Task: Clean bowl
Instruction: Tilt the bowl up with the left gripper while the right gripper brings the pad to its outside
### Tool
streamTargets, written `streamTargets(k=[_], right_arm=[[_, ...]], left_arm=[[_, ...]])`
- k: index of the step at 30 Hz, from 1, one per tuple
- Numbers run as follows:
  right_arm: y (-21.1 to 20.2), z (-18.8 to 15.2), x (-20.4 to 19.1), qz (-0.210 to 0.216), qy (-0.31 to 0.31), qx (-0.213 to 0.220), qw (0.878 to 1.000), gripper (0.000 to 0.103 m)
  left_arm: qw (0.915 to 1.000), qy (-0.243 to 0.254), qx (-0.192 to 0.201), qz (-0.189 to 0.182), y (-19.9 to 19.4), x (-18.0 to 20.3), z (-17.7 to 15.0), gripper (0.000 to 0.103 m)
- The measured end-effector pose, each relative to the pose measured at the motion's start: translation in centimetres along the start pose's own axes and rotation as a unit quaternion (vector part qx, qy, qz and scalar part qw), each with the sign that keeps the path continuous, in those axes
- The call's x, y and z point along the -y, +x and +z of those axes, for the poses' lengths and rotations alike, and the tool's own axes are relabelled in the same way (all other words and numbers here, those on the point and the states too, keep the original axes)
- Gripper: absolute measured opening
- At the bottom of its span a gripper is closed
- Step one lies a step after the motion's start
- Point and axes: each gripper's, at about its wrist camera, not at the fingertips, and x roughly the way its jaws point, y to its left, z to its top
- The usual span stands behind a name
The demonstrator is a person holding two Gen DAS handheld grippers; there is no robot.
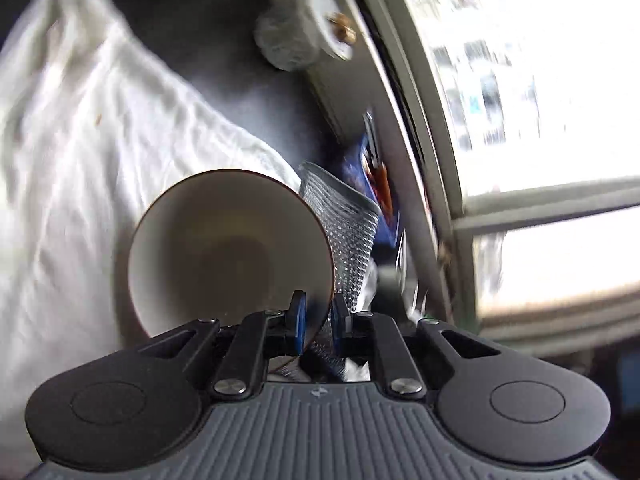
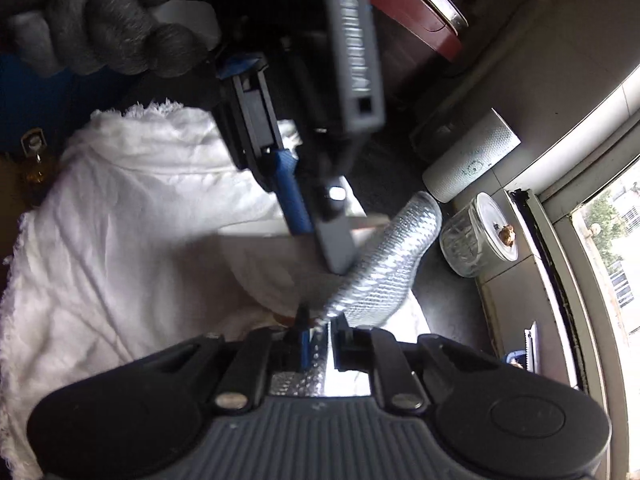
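Observation:
In the left wrist view, my left gripper [image 1: 319, 316] is shut on the rim of a white bowl [image 1: 224, 248] with a brown edge, held tilted so its inside faces the camera. A silvery mesh cleaning cloth [image 1: 344, 236] hangs just right of the bowl. In the right wrist view, my right gripper [image 2: 318, 334] is shut on that silvery cloth [image 2: 384, 260], which reaches up against the bowl's rim [image 2: 368, 222]. The left gripper [image 2: 312, 204] and a gloved hand [image 2: 100, 24] fill the top of that view, hiding most of the bowl.
A white towel [image 2: 120, 220] covers the dark counter [image 1: 208, 64]. A glass jar with a lid [image 1: 308, 28] [image 2: 480, 236] and a white cylinder [image 2: 472, 156] stand near the window frame [image 1: 452, 168]. A red pot [image 2: 416, 12] is behind. A blue packet [image 1: 372, 176] lies by the sill.

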Motion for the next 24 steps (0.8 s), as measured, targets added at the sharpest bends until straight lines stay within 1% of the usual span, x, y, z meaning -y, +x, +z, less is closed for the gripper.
streamTargets(k=[2, 3, 4, 5, 6, 7, 10, 11, 12, 13, 15, 17, 19, 20, 21, 22, 23, 24], right_arm=[[-0.3, 0.1, -0.1, 0.004, 0.007, -0.001, 1.000, 0.014], [-0.6, 0.2, -0.1, 0.011, 0.015, 0.002, 1.000, 0.021], [-0.8, 0.3, 0.0, 0.018, 0.022, 0.005, 1.000, 0.035], [-1.1, 0.4, 0.0, 0.025, 0.029, 0.008, 0.999, 0.044], [-1.5, 0.6, 0.0, 0.035, 0.042, 0.021, 0.998, 0.059], [-1.7, 0.8, 0.1, 0.039, 0.052, 0.027, 0.997, 0.063], [-1.0, 1.3, 1.0, 0.040, 0.092, 0.010, 0.995, 0.061], [-0.8, 1.2, 1.4, 0.045, 0.106, 0.007, 0.993, 0.060], [-0.4, 1.2, 2.1, 0.055, 0.132, 0.000, 0.990, 0.059], [-0.1, 1.2, 2.4, 0.054, 0.146, -0.006, 0.988, 0.054], [0.6, 1.2, 2.9, 0.052, 0.171, -0.019, 0.984, 0.052], [1.2, 1.3, 3.4, 0.051, 0.191, -0.027, 0.980, 0.047], [1.6, 1.4, 3.8, 0.046, 0.207, -0.031, 0.977, 0.038], [1.8, 1.4, 4.0, 0.043, 0.212, -0.033, 0.976, 0.035], [2.0, 1.3, 4.1, 0.038, 0.211, -0.037, 0.976, 0.028], [2.2, 1.2, 4.1, 0.031, 0.205, -0.042, 0.977, 0.021], [2.3, 1.0, 4.0, 0.024, 0.196, -0.047, 0.979, 0.018], [2.4, 0.7, 4.0, 0.020, 0.189, -0.051, 0.981, 0.015]], left_arm=[[0.9988, -0.041, 0.027, -0.008, 0.0, -0.5, -0.4, 0.013], [0.9973, -0.061, 0.039, -0.014, 0.0, -0.8, -0.6, 0.013], [0.9952, -0.080, 0.052, -0.020, 0.1, -1.0, -0.8, 0.013], [0.9930, -0.097, 0.063, -0.026, 0.1, -1.2, -1.0, 0.013], [0.9916, -0.105, 0.070, -0.029, 0.1, -1.3, -1.1, 0.013], [0.9908, -0.110, 0.072, -0.030, 0.2, -1.4, -1.2, 0.014], [0.9881, -0.127, 0.081, -0.033, -0.1, -1.7, -1.4, 0.014], [0.9865, -0.135, 0.085, -0.038, -0.2, -1.9, -1.5, 0.014], [0.9852, -0.141, 0.088, -0.042, -0.3, -2.0, -1.5, 0.014], [0.9840, -0.146, 0.092, -0.045, -0.4, -2.2, -1.5, 0.014], [0.9831, -0.148, 0.097, -0.049, -0.3, -2.2, -1.7, 0.014], [0.9822, -0.149, 0.103, -0.051, -0.2, -2.3, -1.8, 0.014], [0.9825, -0.145, 0.104, -0.052, -0.1, -2.4, -1.8, 0.014], [0.9846, -0.136, 0.099, -0.050, -0.1, -2.3, -1.6, 0.016], [0.9871, -0.125, 0.089, -0.045, 0.0, -2.2, -1.3, 0.017], [0.9888, -0.118, 0.081, -0.041, 0.1, -2.1, -1.0, 0.022], [0.9926, -0.097, 0.067, -0.030, -0.1, -1.7, -0.6, 0.031], [0.9967, -0.061, 0.052, -0.015, -0.4, -1.0, -0.2, 0.036]])
